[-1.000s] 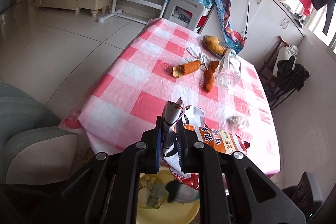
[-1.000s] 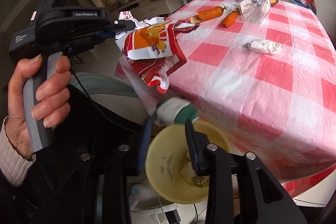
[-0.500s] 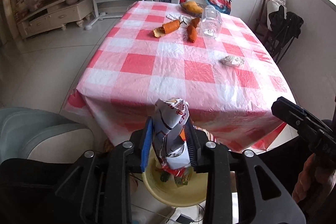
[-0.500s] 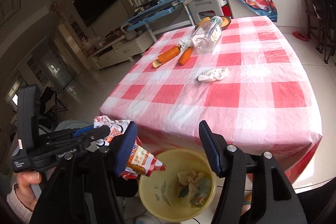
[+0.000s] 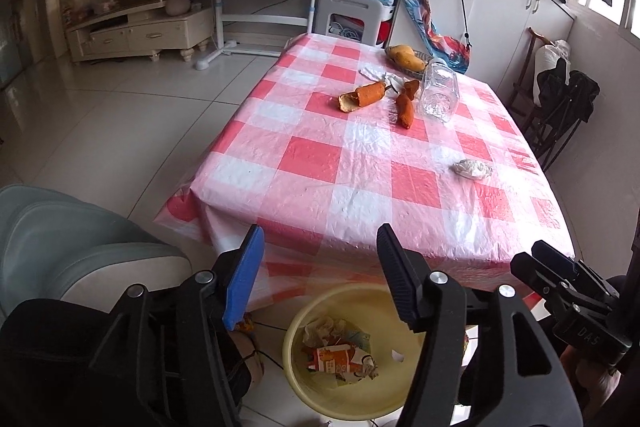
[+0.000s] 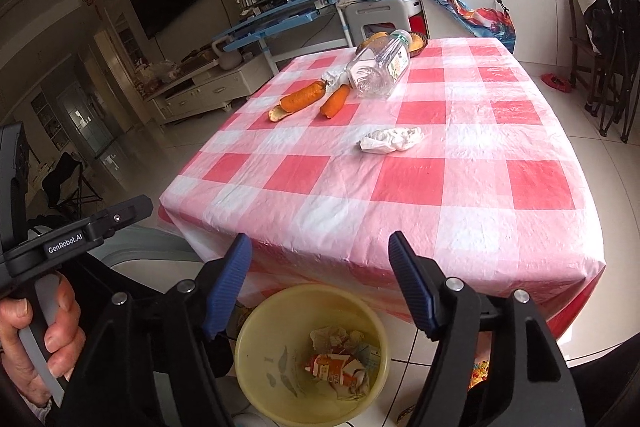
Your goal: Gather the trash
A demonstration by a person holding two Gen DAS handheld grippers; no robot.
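Note:
A yellow bin [image 5: 296,343] [image 6: 250,327] stands on the floor below the table's near edge, with an orange-and-white wrapper [image 5: 334,361] [image 6: 334,369] and crumpled paper lying in it. My left gripper [image 5: 320,243] hangs above the bin, jaws opening, nothing between them. My right gripper [image 6: 320,247] also hovers over the bin, jaws opening and empty. On the red-checked table [image 5: 320,163] [image 6: 400,187] lie a crumpled tissue [image 5: 472,169] [image 6: 392,139], orange peels [image 5: 362,97] [image 6: 298,99] and a clear plastic bottle [image 5: 438,91] [image 6: 380,69] on its side.
A basket of yellow fruit [image 5: 406,58] sits at the table's far end. A grey seat [image 5: 60,239] is at the left. Chairs with dark clothes [image 5: 560,107] stand to the right. A hand [image 6: 36,343] holds the left gripper's handle.
Both grippers opened. The wrapper that my left gripper held dropped into the yellow bin, and the right gripper's piece is gone from its jaws as well.

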